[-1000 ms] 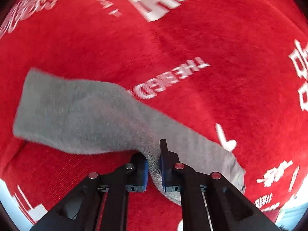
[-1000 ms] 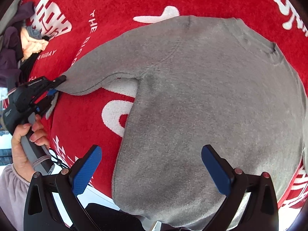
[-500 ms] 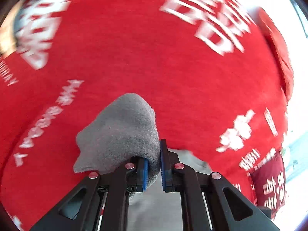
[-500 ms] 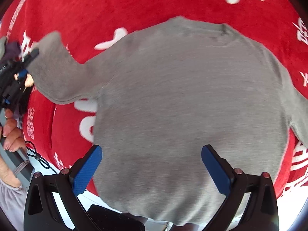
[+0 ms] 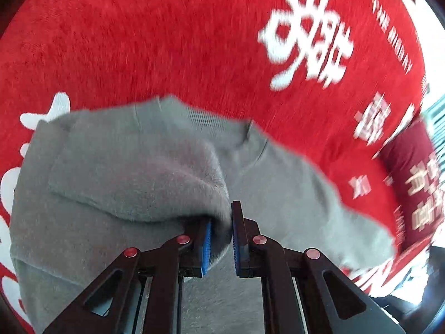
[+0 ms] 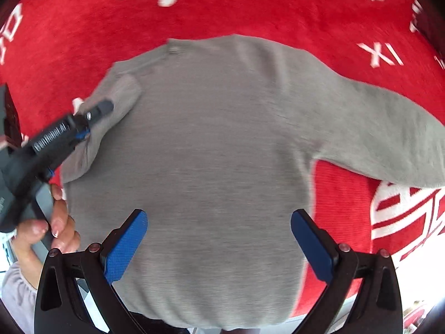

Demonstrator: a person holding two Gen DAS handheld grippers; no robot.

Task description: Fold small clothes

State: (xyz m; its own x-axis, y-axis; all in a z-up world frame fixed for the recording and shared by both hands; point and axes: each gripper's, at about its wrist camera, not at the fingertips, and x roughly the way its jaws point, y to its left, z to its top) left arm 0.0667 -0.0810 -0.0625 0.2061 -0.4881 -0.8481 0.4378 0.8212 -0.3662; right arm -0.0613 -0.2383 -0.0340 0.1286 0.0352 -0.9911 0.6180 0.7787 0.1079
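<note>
A grey sweater [image 6: 222,153] lies flat on a red blanket [image 6: 222,5], neck away from me. Its left sleeve [image 5: 139,181] is folded inward over the chest. My left gripper [image 5: 221,222] still has the sleeve's cuff pinched between its blue pads, and the jaws are beginning to open. In the right wrist view that left gripper [image 6: 97,111] sits over the sweater's left shoulder, held by a hand [image 6: 58,231]. The right gripper [image 6: 218,217] hovers open and wide above the sweater's lower body, holding nothing. The other sleeve [image 6: 389,139] stretches out to the right.
The red blanket [image 5: 167,41] carries white lettering all round the sweater. A dark red cloth with white characters [image 5: 411,172] lies at the right edge. The blanket's near edge and a pale floor [image 6: 417,264] show at the lower right.
The left gripper has carried the sleeve cuff from far out at the left inward over the sweater's body. The right gripper has shifted along the sweater, staying open.
</note>
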